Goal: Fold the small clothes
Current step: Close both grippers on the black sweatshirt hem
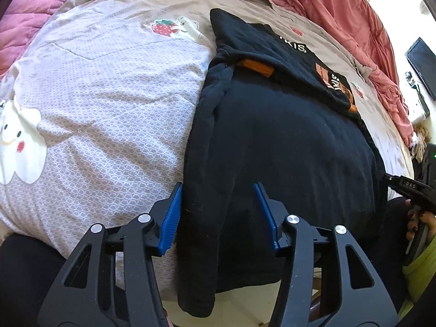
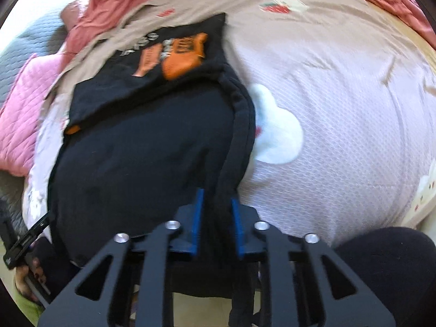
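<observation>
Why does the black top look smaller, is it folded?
Partly folded: the black top has its printed end doubled over, and a sleeve lies along one side.

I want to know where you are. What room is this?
Most likely a bedroom. The black garment lies on a bed with a strawberry-print sheet, a rumpled pink-red blanket is pushed to the far side, and a dark screen hangs on the wall.

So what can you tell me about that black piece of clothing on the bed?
The black garment looks like soft knit, with orange and white print at its far end. It lies partly folded on the patterned bedsheet, its near end hanging over the bed's edge. The right gripper straddles its thick side edge; the left gripper is open over it.
</observation>
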`<state>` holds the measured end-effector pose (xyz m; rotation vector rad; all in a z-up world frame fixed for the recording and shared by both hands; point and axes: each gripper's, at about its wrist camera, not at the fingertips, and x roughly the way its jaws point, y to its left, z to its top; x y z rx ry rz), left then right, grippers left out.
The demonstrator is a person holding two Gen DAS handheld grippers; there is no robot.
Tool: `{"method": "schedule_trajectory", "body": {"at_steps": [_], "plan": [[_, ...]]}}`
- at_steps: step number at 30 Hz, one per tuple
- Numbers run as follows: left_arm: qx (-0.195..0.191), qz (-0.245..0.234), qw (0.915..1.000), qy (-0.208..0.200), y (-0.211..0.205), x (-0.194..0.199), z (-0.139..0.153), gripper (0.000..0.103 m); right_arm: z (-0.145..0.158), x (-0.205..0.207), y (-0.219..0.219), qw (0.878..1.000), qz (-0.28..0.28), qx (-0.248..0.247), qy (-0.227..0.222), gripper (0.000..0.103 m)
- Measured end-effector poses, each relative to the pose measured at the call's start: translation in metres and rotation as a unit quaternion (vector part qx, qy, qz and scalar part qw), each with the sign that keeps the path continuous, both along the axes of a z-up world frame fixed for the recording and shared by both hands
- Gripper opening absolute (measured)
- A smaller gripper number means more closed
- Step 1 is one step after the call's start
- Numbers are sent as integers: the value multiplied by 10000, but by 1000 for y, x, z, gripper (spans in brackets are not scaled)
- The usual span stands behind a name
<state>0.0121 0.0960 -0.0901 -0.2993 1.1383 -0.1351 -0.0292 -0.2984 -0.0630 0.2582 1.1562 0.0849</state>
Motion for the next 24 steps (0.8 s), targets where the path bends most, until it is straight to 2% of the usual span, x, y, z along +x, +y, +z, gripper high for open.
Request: {"method": "schedule_trajectory", "body": {"at_steps": [4,5,6,7,9,10,11,12,14,19,24], "plan": [[-35,4,10000,90,1,1,-6,43,-3,3,0,9999,-67,-97,115,19],[-41,8,9999,97,2,2,-7,44,-5,4,-4,9995,-201,-127,197,26],[-48,14,9999,104,2,2,-7,45,-9,6,-6,9990,-301,-169,267,43],[-65,20,9999,112,2,2,-8,46,-11,6,-9,9985,-380,-212,340,48],[-75,28,9999,116,2,3,-9,46,-17,7,-11,9979,-392,-208,477,50],[-69,24,9999,110,1,3,-9,46,-18,7,-11,9979,-357,-202,496,49],[-56,22,9999,99,1,3,-9,46,-18,8,-10,9981,-315,-185,495,41],[-21,22,10000,79,0,3,-9,33,-18,8,-9,9985,-254,-107,463,26],[55,4,10000,-28,-2,1,-4,7,-11,5,-8,9993,-83,266,267,12],[39,-87,9999,-130,-3,0,1,6,11,-2,-4,9971,180,644,-360,10],[-250,-19,9989,-401,6,0,17,6,22,4,-14,9891,115,1178,-875,9]]}}
